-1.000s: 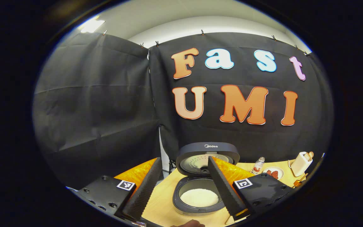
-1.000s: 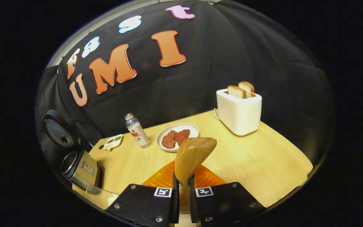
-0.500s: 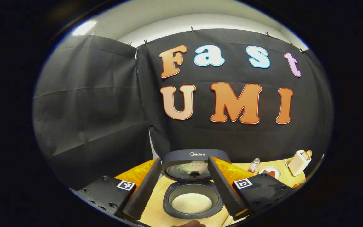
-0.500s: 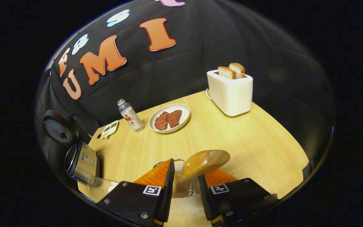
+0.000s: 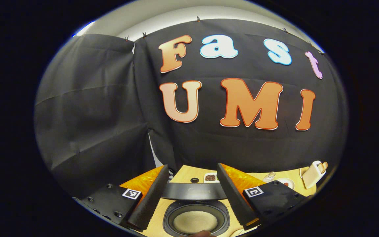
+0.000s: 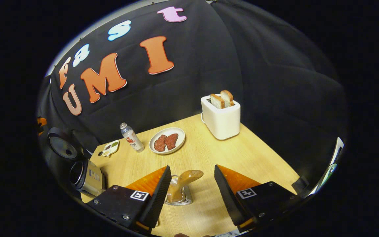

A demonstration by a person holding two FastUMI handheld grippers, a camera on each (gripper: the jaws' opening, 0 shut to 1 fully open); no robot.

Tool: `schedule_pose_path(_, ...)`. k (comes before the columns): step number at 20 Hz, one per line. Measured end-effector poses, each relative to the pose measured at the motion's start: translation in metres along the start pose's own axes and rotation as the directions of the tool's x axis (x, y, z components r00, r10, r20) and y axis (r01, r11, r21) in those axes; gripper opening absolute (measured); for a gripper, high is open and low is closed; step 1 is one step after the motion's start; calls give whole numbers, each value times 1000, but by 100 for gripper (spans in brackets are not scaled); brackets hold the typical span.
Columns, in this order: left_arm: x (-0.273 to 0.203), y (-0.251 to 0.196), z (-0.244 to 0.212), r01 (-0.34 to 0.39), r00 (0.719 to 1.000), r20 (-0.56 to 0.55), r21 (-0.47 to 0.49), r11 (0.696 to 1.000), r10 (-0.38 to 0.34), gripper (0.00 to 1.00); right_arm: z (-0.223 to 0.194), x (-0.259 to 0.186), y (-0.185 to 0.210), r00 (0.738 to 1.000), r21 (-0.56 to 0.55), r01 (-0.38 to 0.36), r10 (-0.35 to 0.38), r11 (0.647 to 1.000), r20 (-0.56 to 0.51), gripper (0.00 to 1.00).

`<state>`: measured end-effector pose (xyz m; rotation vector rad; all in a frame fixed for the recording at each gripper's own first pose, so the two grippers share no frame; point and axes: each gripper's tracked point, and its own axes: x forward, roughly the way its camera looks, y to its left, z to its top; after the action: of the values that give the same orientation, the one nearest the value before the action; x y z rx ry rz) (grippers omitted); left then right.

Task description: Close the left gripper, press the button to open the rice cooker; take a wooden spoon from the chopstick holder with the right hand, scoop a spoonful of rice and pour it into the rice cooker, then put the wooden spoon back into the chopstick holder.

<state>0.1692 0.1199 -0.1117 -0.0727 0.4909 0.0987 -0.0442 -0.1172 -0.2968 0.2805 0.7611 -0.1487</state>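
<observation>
The wooden spoon stands in the chopstick holder, bowl end up and leaning away from the cooker. The right gripper hangs above the holder with its fingers spread wide, one on each side of the spoon and touching neither spoon nor holder. Beyond the holder on the wooden table are a plate of meat, a small bottle and a white toaster with two bread slices.

The left gripper is also spread apart, poised over the rice cooker, whose lid is raised and whose pot shows white rice.

By my reading the spoon is already returned, so little remains. The main risk is the leaning spoon: if a right finger clips its bowl while pulling away, the light holder could tip or the spoon could flip out.
</observation>
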Motion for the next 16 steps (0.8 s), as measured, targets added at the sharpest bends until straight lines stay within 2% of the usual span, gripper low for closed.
schedule_pose_path(2,19,-12,-21,55,992,-112,-13,998,-56,100,11,-11,-3,999,-5,6,-6,1000,31,83)
schedule_pose_path(3,28,-13,-31,58,985,-162,-10,998,-59,97,13,-15,-5,999,-6,12,-11,1000,41,83)
schedule_pose_path(4,33,-13,-39,60,977,-207,0,998,-59,100,14,-18,-6,999,-4,16,-16,1000,46,83)
schedule_pose_path(5,39,-10,-40,54,975,-216,9,999,-51,92,13,-20,-6,999,-1,20,-20,1000,46,83)
schedule_pose_path(6,40,-9,-42,52,970,-238,27,998,-45,97,12,-21,-6,999,-3,23,-23,1000,44,83)
schedule_pose_path(8,42,-12,-50,56,958,-283,38,998,-43,97,7,-22,-5,999,-10,28,-27,1000,36,83)
schedule_pose_path(9,40,-12,-56,56,947,-318,42,998,-40,94,7,-23,-1,999,-12,24,-24,1000,35,83)
schedule_pose_path(10,38,-11,-66,52,932,-360,41,998,-34,97,6,-23,2,999,-15,18,-18,1000,33,83)
schedule_pose_path(11,33,-9,-77,45,911,-412,35,998,-27,92,5,-22,6,999,-21,11,-11,1000,33,83)
schedule_pose_path(12,35,-10,-97,31,880,-475,13,999,-21,98,6,-21,11,999,-27,7,-6,1000,32,83)
schedule_pose_path(13,21,-7,-107,17,847,-531,3,1000,-13,92,5,-22,15,1000,-34,-4,5,999,29,83)
schedule_pose_path(15,13,1,-134,-9,781,-625,-5,1000,4,92,4,-20,23,1000,-49,-20,21,999,22,83)
schedule_pose_path(16,12,2,-147,-5,751,-661,-2,1000,2,100,4,-19,26,999,-56,-26,27,998,18,83)
